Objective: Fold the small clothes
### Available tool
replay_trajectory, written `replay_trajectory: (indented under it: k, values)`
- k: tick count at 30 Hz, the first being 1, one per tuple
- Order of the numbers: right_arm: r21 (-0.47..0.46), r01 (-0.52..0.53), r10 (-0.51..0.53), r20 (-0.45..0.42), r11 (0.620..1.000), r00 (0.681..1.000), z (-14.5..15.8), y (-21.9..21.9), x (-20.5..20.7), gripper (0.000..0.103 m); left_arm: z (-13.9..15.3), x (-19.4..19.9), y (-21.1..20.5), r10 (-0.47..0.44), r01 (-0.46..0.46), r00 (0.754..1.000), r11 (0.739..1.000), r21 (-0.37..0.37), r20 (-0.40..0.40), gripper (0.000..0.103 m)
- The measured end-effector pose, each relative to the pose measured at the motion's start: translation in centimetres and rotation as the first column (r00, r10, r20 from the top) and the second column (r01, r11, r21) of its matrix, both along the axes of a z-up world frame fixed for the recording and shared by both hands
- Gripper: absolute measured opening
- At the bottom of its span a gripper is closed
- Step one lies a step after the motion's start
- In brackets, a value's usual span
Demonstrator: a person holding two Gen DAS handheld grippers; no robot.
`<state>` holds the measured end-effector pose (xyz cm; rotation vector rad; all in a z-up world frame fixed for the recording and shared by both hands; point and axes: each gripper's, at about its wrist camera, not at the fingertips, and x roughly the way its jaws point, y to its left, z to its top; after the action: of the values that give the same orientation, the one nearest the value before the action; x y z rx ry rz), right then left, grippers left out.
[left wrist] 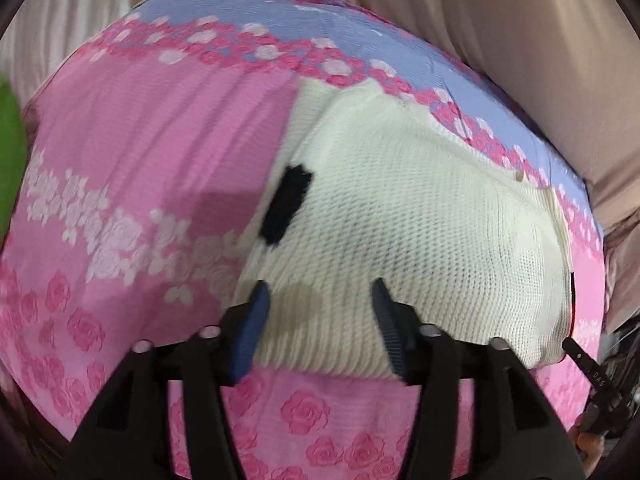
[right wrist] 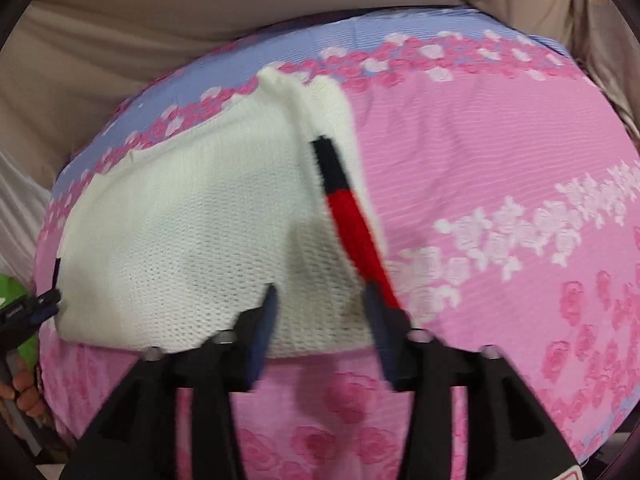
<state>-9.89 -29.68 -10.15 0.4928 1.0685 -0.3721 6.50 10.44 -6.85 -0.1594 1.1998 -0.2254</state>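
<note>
The cream knit garment (left wrist: pixel 400 220) looks soft, light and floppy, best pinched at its near-edge corners, under the spread, empty left gripper (left wrist: pixel 320 300) and right gripper (right wrist: pixel 320 304).

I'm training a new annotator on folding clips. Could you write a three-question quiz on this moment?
1. True or false: the left tongs are clamped on the white knit garment.
2. Which colours make up the stripe along the garment's edge in the right wrist view? A) green and yellow B) black and red C) blue and white
3. What does the garment lie on?

Key: 1. False; both the left and the right tongs stand open above the garment's near edge, pinching no fabric. 2. B. 3. A pink sheet printed with roses, with a lavender band at its far edge.
</note>
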Motion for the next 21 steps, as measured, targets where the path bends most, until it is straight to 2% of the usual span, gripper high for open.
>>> replay_trajectory:
  k: [1, 3, 5, 7, 8, 9, 10, 11, 12, 14, 17, 21]
  values:
    - [-0.006, 0.018, -0.018, -0.017, 1.0, 1.0, -0.5, -0.6, -0.2, 0.06, -0.5, -0.4, 1.0, 0.043, -0.043, 0.999, 0.999, 0.009, -0.01, 0.074]
    - [0.039, 0.045, -0.042, -0.063, 0.998, 0.997, -2.2, -1.8, -0.4, 0.06, -1.4, -0.8, 2.2, 0.107, -0.106, 0.994, 0.994, 0.007, -0.025, 0.075]
    - [0.122, 0.074, -0.066, -0.069, 0.99, 0.995, -3.7, -2.5, -0.4, 0.064, -2.8, -0.6, 3.1, 0.152, -0.155, 0.986, 0.987, -0.037, -0.073, 0.075]
    - [0.153, 0.094, -0.089, -0.041, 0.984, 0.995, -4.2, -2.5, -0.2, 0.072, -3.8, -0.2, 3.6, 0.195, -0.206, 0.973, 0.974, -0.09, -0.121, 0.075]
    - [0.158, 0.088, -0.085, -0.025, 0.984, 0.996, -4.1, -2.3, 0.2, 0.071, -4.1, 0.0, 3.6, 0.208, -0.224, 0.969, 0.967, -0.118, -0.134, 0.076]
    - [0.163, 0.077, -0.074, -0.023, 0.984, 0.997, -4.1, -2.2, 0.7, 0.068, -4.0, 0.1, 3.5, 0.218, -0.232, 0.969, 0.965, -0.121, -0.12, 0.072]
    - [0.157, 0.064, -0.061, -0.019, 0.985, 0.998, -3.9, -1.9, 1.2, 0.047, -3.9, 0.4, 3.2, 0.196, -0.213, 0.973, 0.966, -0.148, -0.123, 0.051]
    - [0.156, 0.054, -0.052, -0.02, 0.986, 0.998, -3.8, -1.7, 1.6, 0.02, -3.9, 0.7, 2.8, 0.156, -0.18, 0.977, 0.968, -0.177, -0.146, 0.026]
    - [0.169, 0.049, -0.046, -0.017, 0.984, 0.999, -3.6, -1.7, 1.8, 0.016, -3.8, 1.0, 2.5, 0.134, -0.162, 0.977, 0.971, -0.174, -0.165, 0.02]
    - [0.171, 0.051, -0.053, 0.005, 0.984, 0.999, -2.3, -1.7, 1.7, 0.013, -2.7, 0.7, 2.5, 0.117, -0.144, 0.982, 0.972, -0.184, -0.147, 0.015]
    - [0.146, 0.054, -0.059, 0.03, 0.988, 0.998, 0.0, -2.4, -0.4, 0.012, -0.8, -0.5, 3.2, 0.088, -0.116, 0.986, 0.973, -0.201, -0.144, 0.014]
    - [0.137, 0.048, -0.049, -0.001, 0.989, 0.999, 1.2, -2.9, -4.3, 0.012, -0.2, -3.3, 4.5, 0.036, -0.075, 0.978, 0.979, -0.187, -0.205, 0.014]
